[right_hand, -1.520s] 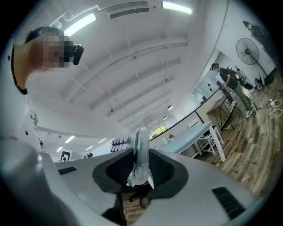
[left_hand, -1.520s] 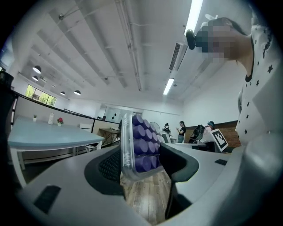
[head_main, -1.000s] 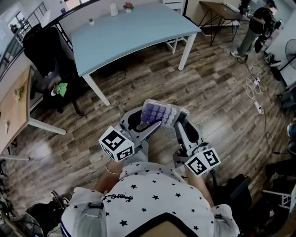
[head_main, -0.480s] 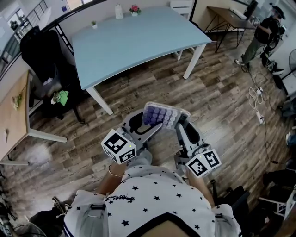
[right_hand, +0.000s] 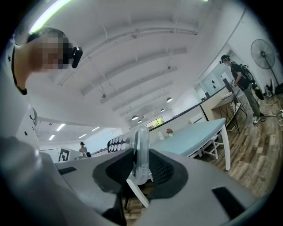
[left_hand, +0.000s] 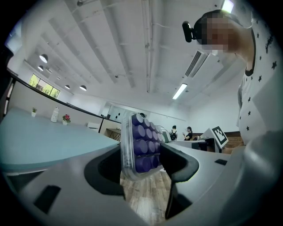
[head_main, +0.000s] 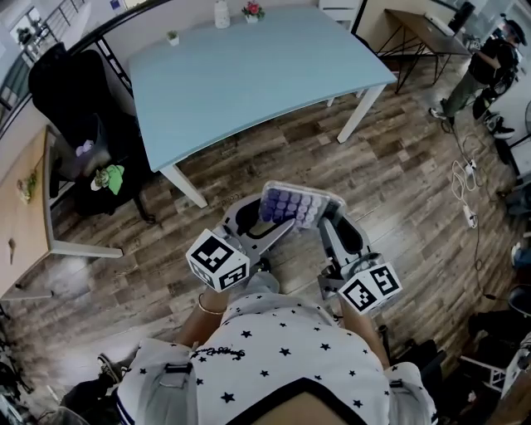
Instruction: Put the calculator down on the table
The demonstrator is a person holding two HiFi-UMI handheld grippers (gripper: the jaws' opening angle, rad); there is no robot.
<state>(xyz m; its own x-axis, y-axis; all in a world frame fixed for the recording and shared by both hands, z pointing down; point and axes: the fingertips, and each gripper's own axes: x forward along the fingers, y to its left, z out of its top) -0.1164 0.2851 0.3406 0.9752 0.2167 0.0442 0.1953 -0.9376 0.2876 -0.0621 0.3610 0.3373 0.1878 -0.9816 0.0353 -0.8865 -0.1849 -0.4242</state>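
Note:
The calculator [head_main: 300, 204], a clear case with purple round keys, hangs above the wood floor between both grippers. My left gripper [head_main: 267, 217] is shut on its left end. In the left gripper view the calculator [left_hand: 140, 148] stands on edge and fills the gap between the pads, keys facing right. My right gripper [head_main: 328, 222] is shut on the right end, and in the right gripper view the thin clear edge of the calculator [right_hand: 141, 154] is pinched between the pads. The light blue table [head_main: 249, 75] lies ahead, apart from the calculator.
On the table's far edge stand a white bottle [head_main: 221, 12], a flower pot [head_main: 253, 10] and a small plant [head_main: 172, 37]. A black chair [head_main: 66, 91] and a wooden desk [head_main: 21, 207] are at the left. Another person [head_main: 489, 66] stands far right; cables [head_main: 460, 178] lie on the floor.
Both grippers and the calculator have moved toward the blue table, which now sits nearer and larger in the head view. The hold on the calculator looks the same.

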